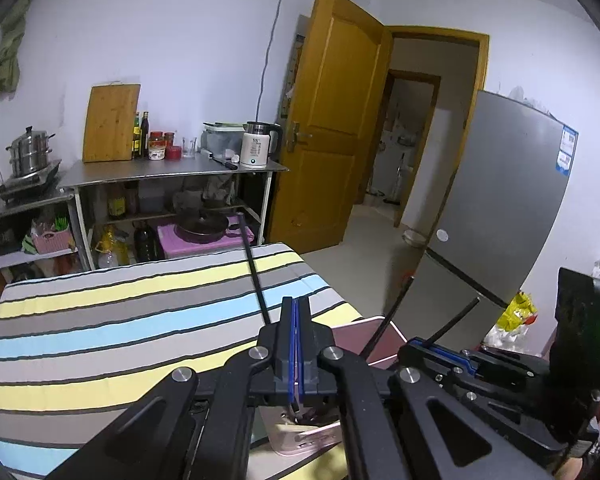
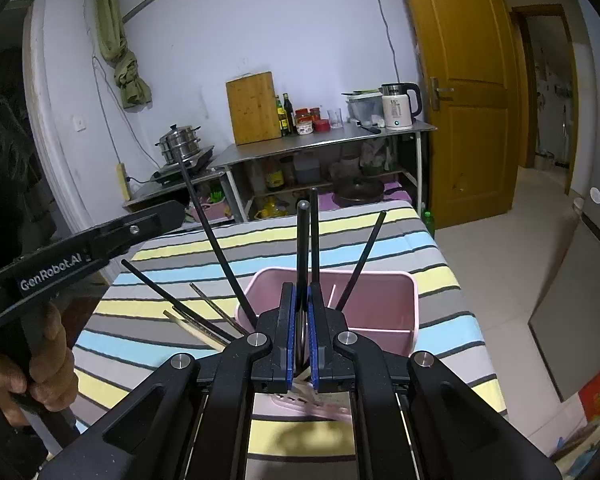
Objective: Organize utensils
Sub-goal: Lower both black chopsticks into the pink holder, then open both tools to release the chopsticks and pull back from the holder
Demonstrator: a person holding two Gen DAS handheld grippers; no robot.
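Gripping a thin black chopstick (image 1: 254, 268), the left hand-held gripper (image 1: 296, 312) has its blue pads pressed together over the striped tabletop (image 1: 100, 320). The right hand-held gripper (image 2: 300, 312) is clenched on a dark utensil handle (image 2: 302, 248) above the pink basket (image 2: 380, 304), which sits toward the tabletop's right edge with more black chopsticks (image 2: 360, 260) leaning in it.

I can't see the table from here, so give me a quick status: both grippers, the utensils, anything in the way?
Left gripper shut on a black chopstick. Right gripper shut on a metal utensil handle over the pink bin. Loose chopsticks beside it.
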